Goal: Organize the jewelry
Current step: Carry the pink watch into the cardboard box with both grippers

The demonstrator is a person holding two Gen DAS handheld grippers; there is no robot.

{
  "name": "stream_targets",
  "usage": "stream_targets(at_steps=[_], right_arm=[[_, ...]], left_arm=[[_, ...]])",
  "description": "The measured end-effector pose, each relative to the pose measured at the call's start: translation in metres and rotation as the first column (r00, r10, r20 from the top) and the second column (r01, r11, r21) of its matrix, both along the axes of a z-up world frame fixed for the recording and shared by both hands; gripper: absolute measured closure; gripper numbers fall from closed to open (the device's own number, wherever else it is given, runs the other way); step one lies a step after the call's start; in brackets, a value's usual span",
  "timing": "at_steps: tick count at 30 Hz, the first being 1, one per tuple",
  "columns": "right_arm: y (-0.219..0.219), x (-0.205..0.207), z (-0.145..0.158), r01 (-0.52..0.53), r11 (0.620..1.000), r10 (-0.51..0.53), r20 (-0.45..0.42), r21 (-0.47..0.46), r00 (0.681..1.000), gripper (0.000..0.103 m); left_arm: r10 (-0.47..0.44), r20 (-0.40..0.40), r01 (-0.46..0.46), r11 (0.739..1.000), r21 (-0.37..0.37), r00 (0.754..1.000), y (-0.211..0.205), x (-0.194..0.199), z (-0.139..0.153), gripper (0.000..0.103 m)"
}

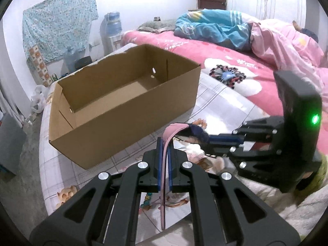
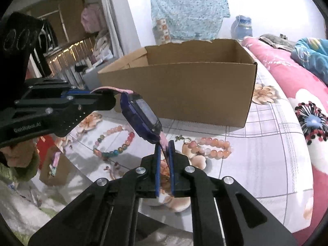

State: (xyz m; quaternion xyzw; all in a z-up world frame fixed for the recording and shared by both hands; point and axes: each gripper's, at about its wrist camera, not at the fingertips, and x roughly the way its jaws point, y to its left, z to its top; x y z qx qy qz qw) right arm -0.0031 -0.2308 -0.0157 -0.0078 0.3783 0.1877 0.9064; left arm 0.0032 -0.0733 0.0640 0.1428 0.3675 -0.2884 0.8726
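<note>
My left gripper (image 1: 165, 143) has its fingers pinched shut on one pink strap of the watch (image 2: 141, 116), and my right gripper (image 2: 164, 146) has its fingers closed on the strap at the other end, so the watch hangs stretched between them above the bed (image 2: 266, 143). I judge I'm holding both ends to keep it straight for the box (image 2: 184, 86) just behind. Its long axis runs from one gripper to the other, face tilted up toward the right camera. Two bead bracelets (image 2: 211, 145) lie on the bed below.
</note>
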Motion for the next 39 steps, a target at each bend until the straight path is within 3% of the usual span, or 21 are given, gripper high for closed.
stream_targets(at_steps=[12,19,23,28,31,33,39], right_arm=[[0.012,-0.017,0.040,0.018,1.000,-0.017,0.133,-0.001,0.991,0.094],[0.014,-0.001,0.102,0.004,1.000,0.001,0.273,-0.019,0.962,0.098],[0.023,0.030,0.134,-0.036,0.997,0.053,0.284,-0.063,0.957,0.099],[0.032,0.108,0.148,-0.106,0.991,0.116,0.122,-0.086,0.986,0.099],[0.038,0.169,0.134,-0.151,0.983,0.145,-0.060,-0.104,0.988,0.099],[0.045,0.199,0.119,-0.178,0.975,0.156,-0.157,-0.132,0.975,0.099],[0.067,0.280,0.049,-0.268,0.946,0.160,-0.456,-0.184,0.875,0.099]], left_arm=[[-0.017,0.070,0.022,0.997,-0.071,0.997,0.012,-0.021,0.053,0.099],[0.015,0.165,0.007,0.991,-0.133,0.986,0.032,-0.016,0.100,0.099],[0.049,0.181,-0.021,0.988,-0.155,0.982,0.041,0.006,0.120,0.099],[0.101,0.087,-0.085,0.982,-0.167,0.991,0.051,0.064,0.121,0.099],[0.138,-0.050,-0.144,0.980,-0.140,0.989,0.057,0.118,0.099,0.099],[0.154,-0.117,-0.168,0.979,-0.118,0.981,0.060,0.145,0.083,0.099],[0.215,-0.287,-0.210,0.977,0.048,0.933,0.058,0.224,0.017,0.099]])
